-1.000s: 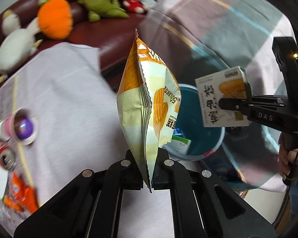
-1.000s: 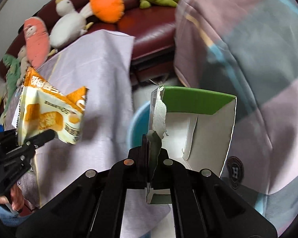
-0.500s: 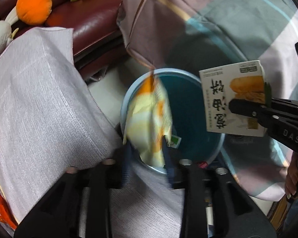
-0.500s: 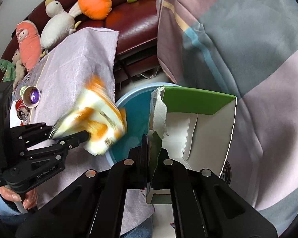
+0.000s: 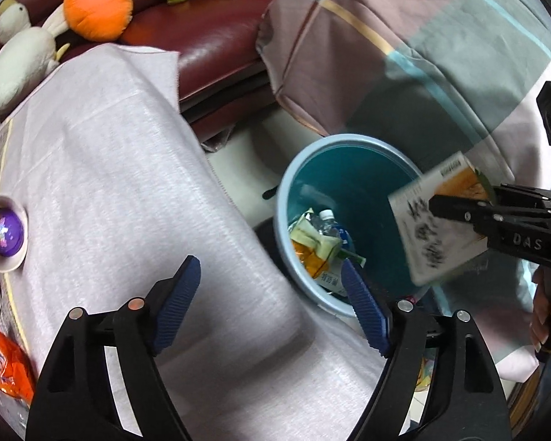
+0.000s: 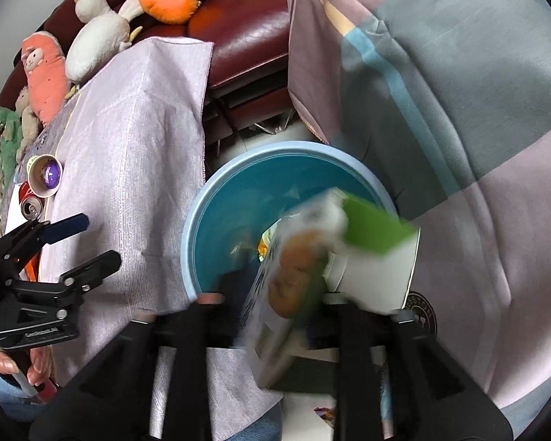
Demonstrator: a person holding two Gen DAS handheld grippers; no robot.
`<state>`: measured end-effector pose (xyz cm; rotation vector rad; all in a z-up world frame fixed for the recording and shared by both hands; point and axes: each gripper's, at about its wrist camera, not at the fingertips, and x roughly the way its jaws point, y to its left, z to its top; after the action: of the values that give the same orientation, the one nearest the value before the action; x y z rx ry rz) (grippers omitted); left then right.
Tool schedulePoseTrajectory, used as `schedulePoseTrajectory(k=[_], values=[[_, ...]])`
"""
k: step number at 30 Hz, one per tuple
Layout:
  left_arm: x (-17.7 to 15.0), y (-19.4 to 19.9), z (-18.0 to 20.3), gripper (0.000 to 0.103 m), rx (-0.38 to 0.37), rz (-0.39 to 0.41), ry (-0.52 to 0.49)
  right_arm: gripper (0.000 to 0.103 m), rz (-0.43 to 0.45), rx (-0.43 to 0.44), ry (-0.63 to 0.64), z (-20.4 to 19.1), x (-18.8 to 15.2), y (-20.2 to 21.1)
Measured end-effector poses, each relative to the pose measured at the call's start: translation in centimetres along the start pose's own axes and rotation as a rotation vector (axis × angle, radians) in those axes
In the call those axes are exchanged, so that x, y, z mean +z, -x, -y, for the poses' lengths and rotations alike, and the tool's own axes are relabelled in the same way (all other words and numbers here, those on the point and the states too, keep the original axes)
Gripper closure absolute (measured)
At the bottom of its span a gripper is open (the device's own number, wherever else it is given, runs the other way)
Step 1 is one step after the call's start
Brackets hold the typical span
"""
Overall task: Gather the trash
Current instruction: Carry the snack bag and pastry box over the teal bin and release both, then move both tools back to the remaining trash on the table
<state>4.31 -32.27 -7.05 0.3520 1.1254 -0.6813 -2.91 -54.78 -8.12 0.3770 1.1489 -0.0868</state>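
Left wrist: ribbed-padded left gripper [image 5: 272, 303] gapes empty; right gripper [image 5: 455, 207] (opening) frees blurred cardboard box [image 5: 440, 228].

Bin [image 5: 352, 147]: smooth blue plastic, slight sheen.
Tablecloth [image 5: 103, 183], 9 o'clock of bin: pale woven cloth, rough matt weave.
Sofa [image 5: 216, 33], 12 o'clock: dark red leather, glossy.
Box [image 5: 440, 235], 3 o'clock: printed cardboard, blurred.
Left gripper [image 5: 272, 305] pads [image 5: 176, 305]: ribbed blue rubber; frame matt black plastic.
Plush toys [image 5: 95, 3]: soft fuzzy cloth.
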Motion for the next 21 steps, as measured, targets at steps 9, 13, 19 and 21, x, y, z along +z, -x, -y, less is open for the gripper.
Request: schedulePoseTrajectory(k=[9,13,19,21], values=[[-1.3,1.3,-2.6,0.019,0.015,0.016,0.034,0.039,0.014,-0.045,0.018,-1.4,0.2,0.4],[-2.2,2.5,-3.6,0.019,0.011,0.033,0.045,0.038,0.018,-0.057,0.026,-2.4,0.1,1.0],[-3.6,4.1,-5.7,0.017,0.011,0.060,0.084,0.035,0.028,-0.064,0.067,-5.2,-0.1,2.2],[-4.2,4.6,-6.5,0.017,0.016,0.068,0.096,0.035,0.033,-0.065,0.086,-6.3,0.0,2.4]])
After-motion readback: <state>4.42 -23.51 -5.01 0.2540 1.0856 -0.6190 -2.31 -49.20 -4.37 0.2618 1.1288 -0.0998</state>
